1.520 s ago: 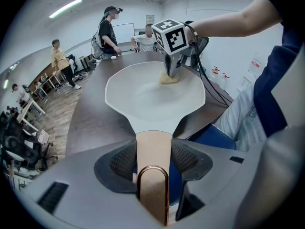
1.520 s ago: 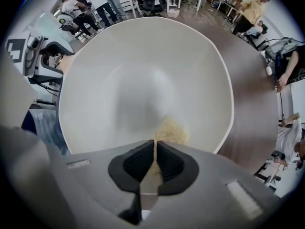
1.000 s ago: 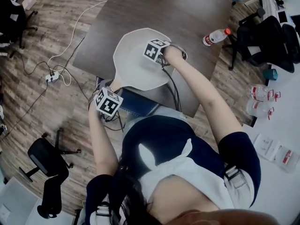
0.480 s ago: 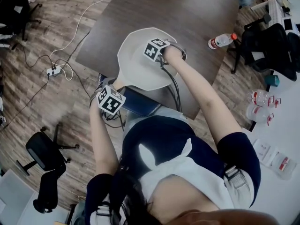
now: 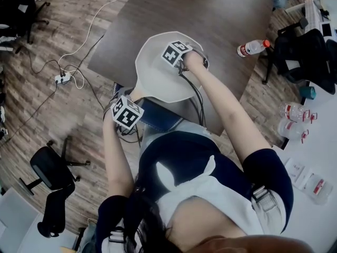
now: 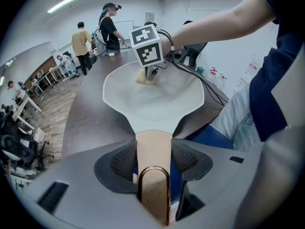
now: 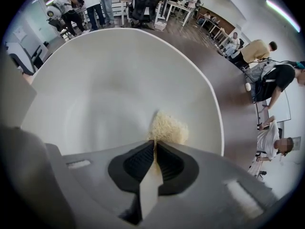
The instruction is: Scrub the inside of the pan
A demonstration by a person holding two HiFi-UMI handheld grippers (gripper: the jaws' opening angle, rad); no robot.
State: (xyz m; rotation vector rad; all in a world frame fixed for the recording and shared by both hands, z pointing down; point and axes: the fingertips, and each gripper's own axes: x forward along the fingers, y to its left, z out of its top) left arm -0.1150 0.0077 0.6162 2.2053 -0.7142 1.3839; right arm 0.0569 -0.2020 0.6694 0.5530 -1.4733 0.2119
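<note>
Pan (image 5: 152, 75): lying flat on the brown worktop (image 5: 210, 15), handle (image 5: 131, 93) poking out over the near edge. Left tool (image 6: 153, 150): squeezing tight on that handle, one pad pressing on each side. Right tool (image 7: 155, 146): pointing down into the pan, jaws pinching a yellow sponge (image 7: 167, 128). Sponge: touching the white inside, on the far right part of the pan. Bottle (image 5: 253, 47): lying further right on the worktop, well apart from the pan.
</note>
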